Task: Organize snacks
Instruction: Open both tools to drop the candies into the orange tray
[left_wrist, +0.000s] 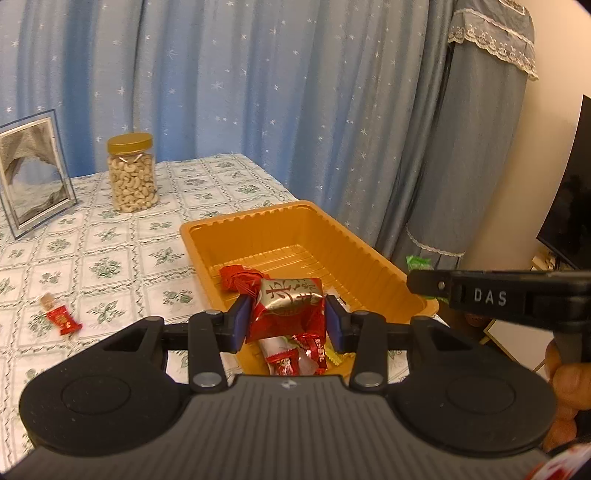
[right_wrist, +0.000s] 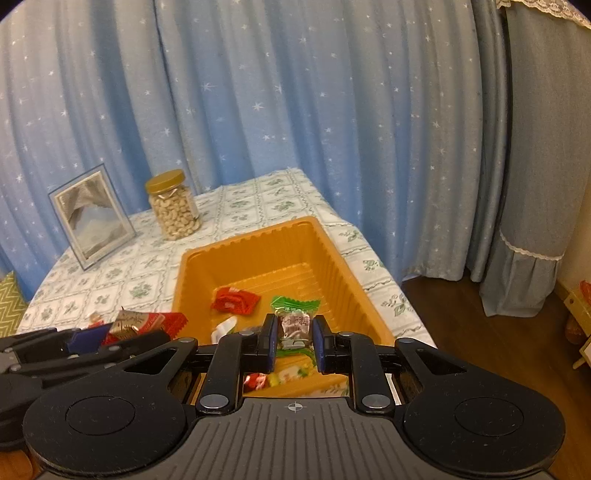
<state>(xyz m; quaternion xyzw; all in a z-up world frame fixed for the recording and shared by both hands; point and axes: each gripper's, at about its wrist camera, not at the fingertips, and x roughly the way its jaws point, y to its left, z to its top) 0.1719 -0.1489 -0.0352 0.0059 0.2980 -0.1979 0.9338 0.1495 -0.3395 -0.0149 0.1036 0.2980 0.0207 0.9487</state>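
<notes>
An orange plastic tray (left_wrist: 373, 254) (right_wrist: 340, 266) sits on the tablecloth with several wrapped snacks in its near end. Over that near end, my left gripper (left_wrist: 286, 319) is shut on a red and gold snack packet (left_wrist: 291, 302). The same packet (right_wrist: 129, 321) shows at the left of the right wrist view. My right gripper (right_wrist: 294, 341) hangs above the tray's near end, shut on a green-edged candy (right_wrist: 294, 317). A red wrapper (right_wrist: 233, 300) lies on the tray floor. One small red candy (left_wrist: 62, 319) lies loose on the cloth at the left.
A gold-lidded jar of cashews (left_wrist: 131, 173) (right_wrist: 173, 205) and a framed picture (left_wrist: 31, 170) (right_wrist: 90, 218) stand at the table's back left. Blue starred curtains hang behind. The table's right edge drops to a wooden floor (right_wrist: 480, 332). A hand (left_wrist: 565, 376) holds the right gripper's handle.
</notes>
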